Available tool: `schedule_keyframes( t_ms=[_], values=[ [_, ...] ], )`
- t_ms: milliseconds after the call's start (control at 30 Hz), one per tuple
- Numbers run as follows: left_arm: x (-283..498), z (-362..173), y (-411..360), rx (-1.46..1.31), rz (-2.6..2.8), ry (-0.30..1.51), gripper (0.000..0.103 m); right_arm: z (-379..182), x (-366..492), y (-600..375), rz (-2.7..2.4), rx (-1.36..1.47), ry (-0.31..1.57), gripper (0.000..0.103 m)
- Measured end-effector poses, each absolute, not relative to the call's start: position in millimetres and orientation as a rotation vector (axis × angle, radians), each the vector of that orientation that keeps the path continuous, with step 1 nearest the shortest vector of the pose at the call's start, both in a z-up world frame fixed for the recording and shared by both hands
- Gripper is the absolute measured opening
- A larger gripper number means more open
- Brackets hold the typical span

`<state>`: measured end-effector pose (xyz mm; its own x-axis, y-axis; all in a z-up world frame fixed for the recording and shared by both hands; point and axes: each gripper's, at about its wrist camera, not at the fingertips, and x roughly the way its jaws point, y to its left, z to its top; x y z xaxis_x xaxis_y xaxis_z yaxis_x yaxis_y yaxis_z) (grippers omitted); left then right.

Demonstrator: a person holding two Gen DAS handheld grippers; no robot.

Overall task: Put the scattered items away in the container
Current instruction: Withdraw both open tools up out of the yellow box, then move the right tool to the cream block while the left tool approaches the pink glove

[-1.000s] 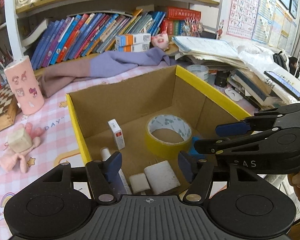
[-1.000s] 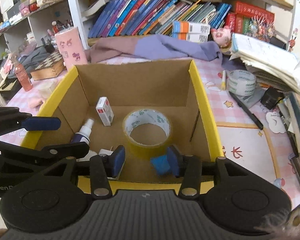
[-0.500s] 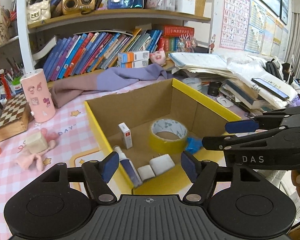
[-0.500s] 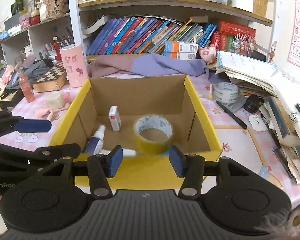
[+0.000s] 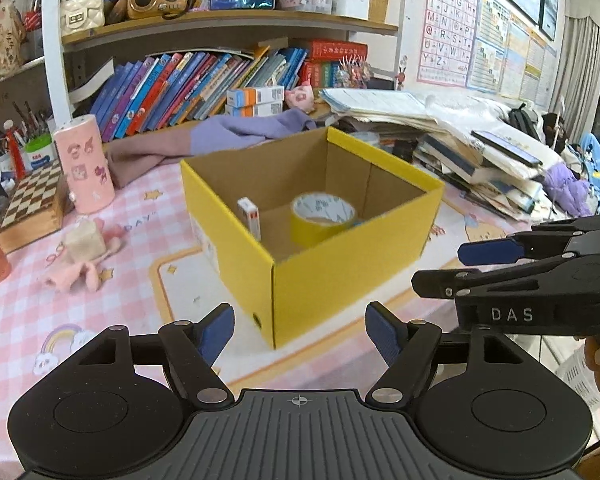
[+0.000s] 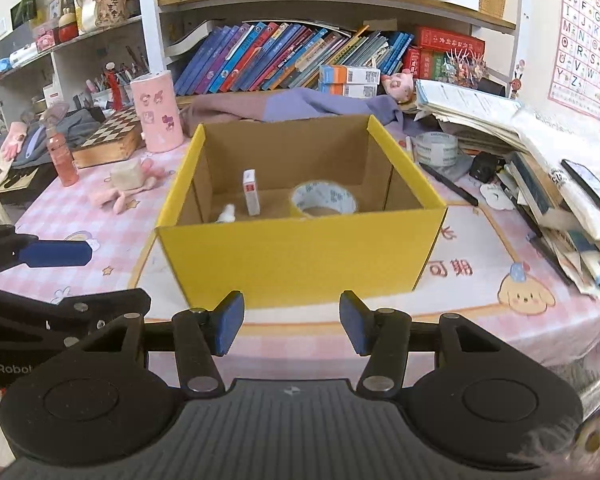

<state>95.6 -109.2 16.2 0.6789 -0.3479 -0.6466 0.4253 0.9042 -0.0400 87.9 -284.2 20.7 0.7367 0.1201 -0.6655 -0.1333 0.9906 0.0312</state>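
Note:
A yellow cardboard box [image 5: 340, 276] [image 6: 300, 260] stands on the pink checked table. Inside it I see a yellow tape roll [image 5: 322, 220] [image 6: 324, 202], a small white and red carton [image 5: 249, 216] [image 6: 251, 192] standing upright, and the tip of a white spray bottle [image 6: 226, 214]. My left gripper [image 5: 298, 336] is open and empty, held back from the box's near corner. My right gripper [image 6: 291, 326] is open and empty in front of the box's near wall; it also shows in the left wrist view [image 5: 540, 272].
A pink canister [image 6: 156, 112], a chessboard box [image 6: 108, 140], a pink bottle [image 6: 60, 156] and a pink plush toy [image 6: 126, 184] lie left of the box. A clear tape roll [image 6: 436, 148], a pen [image 6: 448, 184] and stacked books [image 6: 560, 184] are on the right. Bookshelves stand behind.
Both grippers have pulled back and up from inside the box to well in front of it. Both stayed open and empty. The box's contents have not moved.

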Motion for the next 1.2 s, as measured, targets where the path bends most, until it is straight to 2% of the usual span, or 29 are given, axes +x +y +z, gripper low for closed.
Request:
schedule_keyframes(
  t_ms=[100, 533, 933, 1200],
  values=[
    [86.2, 14.2, -97.8, 0.118, -0.429, 0.712, 0.079, 18.0, 78.0, -272.2, 0.146, -0.022, 0.736, 0.052],
    [57.1, 12.7, -39.9, 0.085, -0.324, 0.735, 0.084, 12.9, 61.5, -211.7, 0.238, -0.072, 0.750, 0.060],
    [40.4, 14.6, 24.7, 0.006, -0.145, 0.732, 0.086, 15.1, 72.7, -138.9, 0.414, -0.158, 0.745, 0.061],
    [45.2, 12.5, 41.5, -0.026, -0.097, 0.729, 0.086, 15.0, 84.0, -119.6, 0.447, -0.187, 0.736, 0.062]
  ],
)
